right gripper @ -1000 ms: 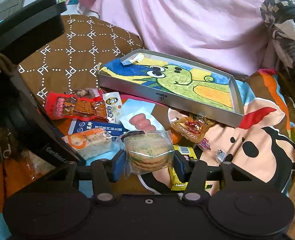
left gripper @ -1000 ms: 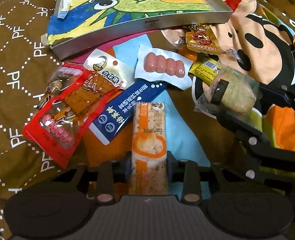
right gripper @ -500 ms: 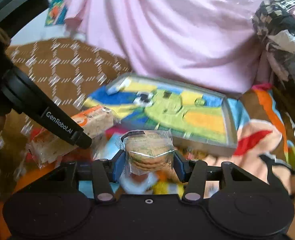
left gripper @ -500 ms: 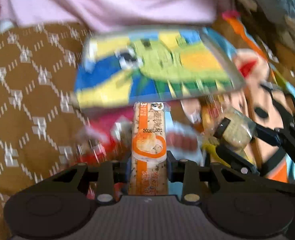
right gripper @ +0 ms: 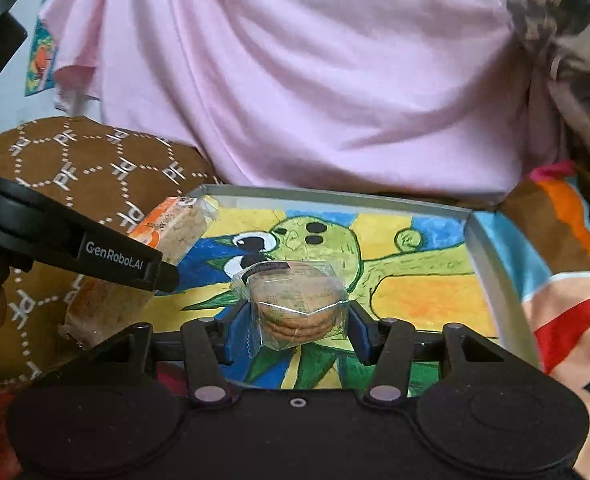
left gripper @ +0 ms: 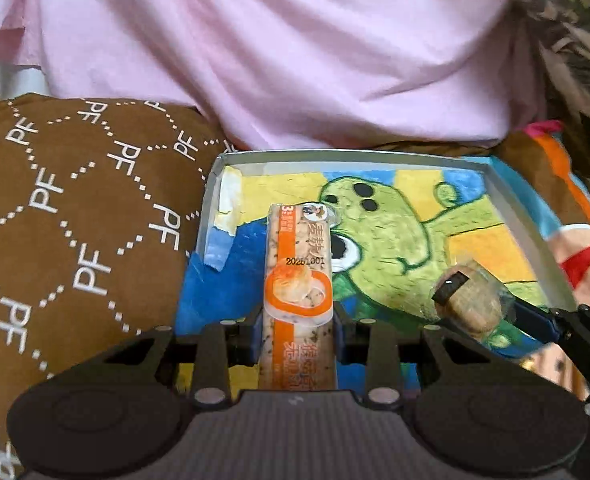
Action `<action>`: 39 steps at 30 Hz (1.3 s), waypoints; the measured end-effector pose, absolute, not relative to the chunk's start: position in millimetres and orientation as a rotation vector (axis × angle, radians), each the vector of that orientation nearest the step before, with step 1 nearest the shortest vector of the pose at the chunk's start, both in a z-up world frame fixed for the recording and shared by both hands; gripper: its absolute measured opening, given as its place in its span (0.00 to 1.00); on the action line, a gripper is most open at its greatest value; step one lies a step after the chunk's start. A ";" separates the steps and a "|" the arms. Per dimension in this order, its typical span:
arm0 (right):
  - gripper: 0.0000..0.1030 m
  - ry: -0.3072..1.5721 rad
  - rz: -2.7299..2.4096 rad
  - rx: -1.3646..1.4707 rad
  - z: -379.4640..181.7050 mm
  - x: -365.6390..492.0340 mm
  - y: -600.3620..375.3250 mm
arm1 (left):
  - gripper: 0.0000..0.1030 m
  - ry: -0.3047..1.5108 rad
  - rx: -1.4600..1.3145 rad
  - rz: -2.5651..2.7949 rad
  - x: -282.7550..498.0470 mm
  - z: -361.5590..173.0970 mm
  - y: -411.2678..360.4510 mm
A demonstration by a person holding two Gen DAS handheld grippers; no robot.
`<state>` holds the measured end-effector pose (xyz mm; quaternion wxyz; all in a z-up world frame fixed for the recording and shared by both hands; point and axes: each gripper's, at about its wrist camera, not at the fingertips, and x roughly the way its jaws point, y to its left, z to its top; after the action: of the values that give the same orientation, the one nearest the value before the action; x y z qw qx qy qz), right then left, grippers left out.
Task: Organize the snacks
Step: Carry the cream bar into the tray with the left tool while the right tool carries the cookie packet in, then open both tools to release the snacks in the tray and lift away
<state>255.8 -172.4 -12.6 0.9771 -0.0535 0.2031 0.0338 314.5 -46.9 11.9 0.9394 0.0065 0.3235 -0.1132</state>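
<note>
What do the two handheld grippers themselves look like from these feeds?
Both are matte black plastic. The left gripper and right gripper each have blue finger pads, angular black linkage bars with round silver-grey pivot pins, and two circular discs at the base. The left one's base has a ribbed grey centre panel; its side reads "GenRobot.AI" in white. No cables or sleeves visible.

Left gripper [left gripper: 297,334]: jaws closed on a long orange snack bar [left gripper: 297,276], held level; right gripper [right gripper: 291,330]: jaws clamped on a clear-wrapped biscuit pack [right gripper: 291,300], just beside the left.
</note>
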 end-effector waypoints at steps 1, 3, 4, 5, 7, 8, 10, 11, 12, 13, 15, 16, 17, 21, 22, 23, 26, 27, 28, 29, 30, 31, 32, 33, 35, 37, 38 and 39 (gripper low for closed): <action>0.51 0.417 0.066 -0.102 -16.4 260.6 -171.7 | 0.35 0.661 0.014 -0.228 318.9 8.6 -45.6; 0.51 0.430 0.063 -0.096 -23.3 269.2 -171.5 | 0.35 0.668 0.010 -0.228 328.9 1.9 -45.4; 0.51 0.436 0.062 -0.097 -26.9 272.2 -170.9 | 0.35 0.670 0.009 -0.229 331.4 -1.2 -45.4; 0.51 0.441 0.061 -0.099 -30.1 274.7 -170.6 | 0.35 0.673 0.009 -0.231 334.5 -4.3 -46.2; 0.52 0.451 0.058 -0.100 -35.9 278.6 -170.1 | 0.35 0.677 0.006 -0.230 338.3 -9.7 -47.8; 0.52 0.453 0.057 -0.098 -37.7 279.4 -170.7 | 0.35 0.668 0.007 -0.228 338.9 -11.3 -48.6; 0.52 0.461 0.055 -0.089 -41.8 281.2 -171.2 | 0.35 0.657 0.010 -0.228 339.3 -12.4 -50.1; 0.53 0.465 0.055 -0.084 -43.7 282.3 -171.6 | 0.35 0.658 0.005 -0.228 340.2 -13.0 -50.4; 0.53 0.471 0.056 -0.079 -45.8 283.3 -171.8 | 0.35 0.659 -0.002 -0.228 341.1 -13.9 -50.1; 0.53 0.477 0.055 -0.076 -47.7 284.3 -171.9 | 0.35 0.660 -0.006 -0.227 342.1 -14.6 -50.2; 0.56 0.483 0.053 -0.071 -50.9 283.8 -171.8 | 0.35 0.659 -0.016 -0.224 343.3 -15.6 -49.2; 0.58 0.481 0.051 -0.069 -51.5 283.4 -171.7 | 0.35 0.661 -0.022 -0.222 343.8 -15.7 -48.7; 0.59 0.483 0.053 -0.066 -51.4 283.5 -171.5 | 0.36 0.664 -0.028 -0.222 344.5 -15.8 -48.3; 0.66 0.493 0.058 -0.063 -49.0 284.2 -171.1 | 0.37 0.671 -0.051 -0.222 345.6 -14.9 -46.0; 0.68 0.495 0.060 -0.063 -48.4 283.9 -170.8 | 0.38 0.671 -0.057 -0.221 345.3 -14.2 -45.5; 0.71 0.495 0.061 -0.064 -47.5 283.0 -170.6 | 0.43 0.669 -0.062 -0.219 344.9 -13.3 -44.9; 0.80 0.483 0.067 -0.071 -43.4 277.5 -169.7 | 0.56 0.656 -0.071 -0.219 341.2 -9.0 -43.4; 0.81 0.479 0.066 -0.075 -41.7 274.9 -169.6 | 0.57 0.649 -0.073 -0.221 339.0 -7.1 -42.7; 0.82 0.475 0.066 -0.078 -39.9 272.7 -169.9 | 0.60 0.645 -0.074 -0.223 337.2 -5.1 -42.1; 0.85 0.472 0.065 -0.080 -37.6 270.0 -170.6 | 0.64 0.641 -0.075 -0.226 335.2 -2.8 -41.4; 0.89 0.468 0.063 -0.079 -35.2 267.6 -171.5 | 0.66 0.634 -0.076 -0.226 332.3 -0.3 -40.3; 0.90 0.460 0.059 -0.078 -32.4 264.1 -172.9 | 0.72 0.625 -0.076 -0.224 329.0 2.6 -39.1; 0.92 0.451 0.055 -0.075 -29.1 260.3 -174.6 | 0.78 0.617 -0.079 -0.223 326.0 5.8 -37.8; 0.94 0.440 0.050 -0.070 -24.8 256.0 -176.7 | 0.80 0.605 -0.083 -0.221 321.8 9.7 -36.1; 0.97 0.418 0.042 -0.056 -15.9 246.9 -181.8 | 0.86 0.576 -0.086 -0.211 313.4 18.2 -33.3; 0.99 0.396 0.040 -0.044 -6.4 237.3 -187.0 | 0.91 0.556 -0.086 -0.203 305.0 26.9 -31.1; 0.99 0.386 0.038 -0.039 -1.2 231.5 -189.7 | 0.94 0.544 -0.089 -0.202 299.4 31.1 -30.1; 0.99 0.379 0.036 -0.034 3.3 226.7 -192.5 | 0.95 0.532 -0.095 -0.202 293.9 35.4 -28.9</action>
<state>226.7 -192.5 3.3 0.9818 -0.0170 0.1884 0.0180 293.9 -28.9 35.4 0.9587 -0.0467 0.2623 -0.0996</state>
